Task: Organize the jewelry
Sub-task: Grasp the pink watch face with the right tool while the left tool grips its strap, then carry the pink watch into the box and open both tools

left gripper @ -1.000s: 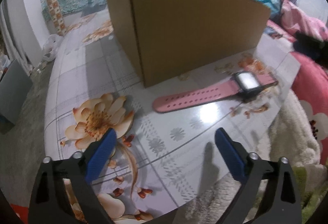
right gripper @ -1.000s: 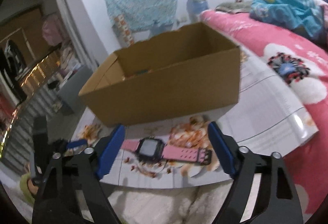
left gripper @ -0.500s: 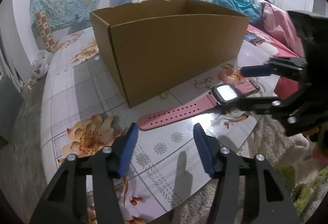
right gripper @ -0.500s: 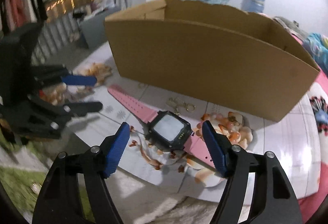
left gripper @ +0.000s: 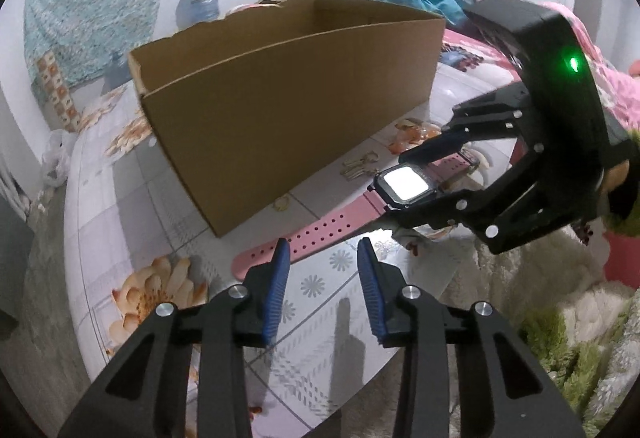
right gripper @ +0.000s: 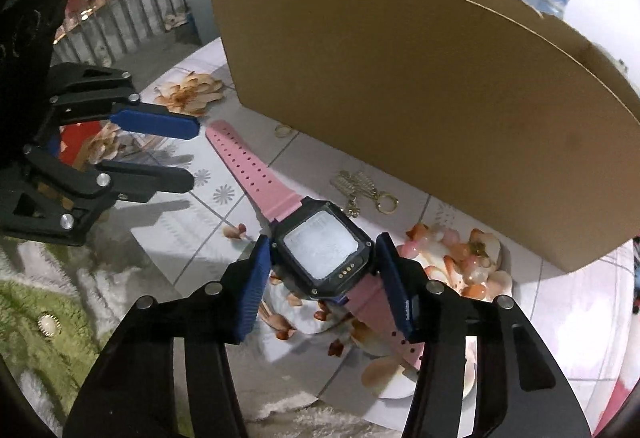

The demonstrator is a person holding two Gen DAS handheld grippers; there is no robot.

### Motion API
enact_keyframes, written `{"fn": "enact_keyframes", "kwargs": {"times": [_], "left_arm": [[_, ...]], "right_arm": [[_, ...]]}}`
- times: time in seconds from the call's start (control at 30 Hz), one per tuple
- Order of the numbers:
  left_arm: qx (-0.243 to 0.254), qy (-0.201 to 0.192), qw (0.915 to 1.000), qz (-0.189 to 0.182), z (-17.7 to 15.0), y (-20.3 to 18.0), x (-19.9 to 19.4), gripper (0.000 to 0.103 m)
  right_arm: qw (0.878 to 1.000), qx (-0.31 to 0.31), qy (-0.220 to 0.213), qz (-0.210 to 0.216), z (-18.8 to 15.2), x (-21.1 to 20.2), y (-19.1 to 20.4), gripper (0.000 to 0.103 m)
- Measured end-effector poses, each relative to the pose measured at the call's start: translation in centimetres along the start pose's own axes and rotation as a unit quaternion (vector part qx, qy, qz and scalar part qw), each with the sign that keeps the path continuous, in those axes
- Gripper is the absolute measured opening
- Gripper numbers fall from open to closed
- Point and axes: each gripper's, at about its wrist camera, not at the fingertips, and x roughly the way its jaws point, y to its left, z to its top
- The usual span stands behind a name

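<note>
A pink-strapped watch (right gripper: 320, 250) with a black square case lies on the flowered table (left gripper: 116, 181), in front of an open cardboard box (left gripper: 288, 97). My right gripper (right gripper: 322, 240) straddles the watch case. Its jaws are closing and the blue pads sit right beside the case's sides; the watch still rests on the table. In the left wrist view the right gripper (left gripper: 398, 187) flanks the watch (left gripper: 404, 183) from the right. My left gripper (left gripper: 322, 244) hovers just short of the strap's free end, its jaws closing with nothing between them. It enters the right wrist view from the left, as the left gripper (right gripper: 194, 153).
Gold chain pieces (right gripper: 360, 189) and a small ring (right gripper: 283, 130) lie between the watch and the box (right gripper: 400, 97). The table's edge runs close under both grippers, with a fluffy rug (left gripper: 520, 278) below. Pink bedding (left gripper: 600, 85) lies to the right.
The right gripper dropped and rolled over the watch, its jaws narrowing around the case. The left gripper's jaws narrowed a lot, and it drew slightly back near the strap end.
</note>
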Motion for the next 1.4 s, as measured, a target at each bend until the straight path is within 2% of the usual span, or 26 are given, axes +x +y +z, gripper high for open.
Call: {"fn": "enact_keyframes", "kwargs": {"times": [0.13, 0.3, 0.6, 0.63, 0.67, 0.7, 0.8, 0.93, 1.07, 1.27, 1.33, 1.4], "left_arm": [[0.035, 0.008, 0.9993, 0.003, 0.2, -0.8, 0.8, 0.034], [0.073, 0.023, 0.9970, 0.014, 0.4, -2.1, 2.2, 0.034], [0.093, 0.021, 0.9949, 0.034, 1.1, -3.1, 3.8, 0.034], [0.090, 0.018, 0.9952, 0.033, 1.2, -3.1, 3.9, 0.033], [0.088, 0.016, 0.9955, 0.029, 1.3, -3.1, 4.0, 0.023], [0.084, 0.016, 0.9960, 0.026, 1.5, -3.1, 4.1, 0.017], [0.070, 0.014, 0.9974, 0.009, 1.9, -2.8, 4.2, 0.010], [0.069, 0.019, 0.9974, 0.002, 1.8, -2.7, 4.4, 0.008], [0.067, 0.021, 0.9975, -0.004, 2.0, -2.6, 4.6, 0.008], [0.069, 0.022, 0.9974, -0.003, 2.1, -2.7, 4.6, 0.008], [0.068, 0.021, 0.9975, -0.002, 2.1, -2.8, 4.7, 0.008], [0.069, 0.019, 0.9974, 0.003, 2.1, -2.8, 4.6, 0.007]], "right_arm": [[0.998, 0.025, 0.006, 0.054, 0.2, -0.2, -1.7, 0.050], [0.993, 0.050, 0.011, 0.103, 0.2, -0.5, -3.4, 0.050], [0.980, 0.089, 0.000, 0.176, -0.2, -0.6, -5.4, 0.049], [0.979, 0.092, -0.003, 0.180, -0.3, -0.6, -5.4, 0.049], [0.979, 0.096, -0.006, 0.182, -0.4, -0.7, -5.5, 0.049], [0.979, 0.097, -0.009, 0.177, -0.5, -0.9, -5.5, 0.049], [0.982, 0.104, -0.021, 0.155, -0.5, -1.7, -5.4, 0.050], [0.990, 0.095, -0.048, 0.094, -1.3, -3.5, -4.6, 0.054], [0.995, 0.075, -0.051, 0.032, -2.1, -4.2, -3.7, 0.054], [0.997, 0.031, -0.039, -0.059, -2.6, -3.6, -2.7, 0.035], [0.996, 0.015, -0.030, -0.084, -2.6, -3.0, -2.3, 0.019], [0.994, 0.002, -0.026, -0.107, -2.6, -2.5, -2.0, 0.011]]}}
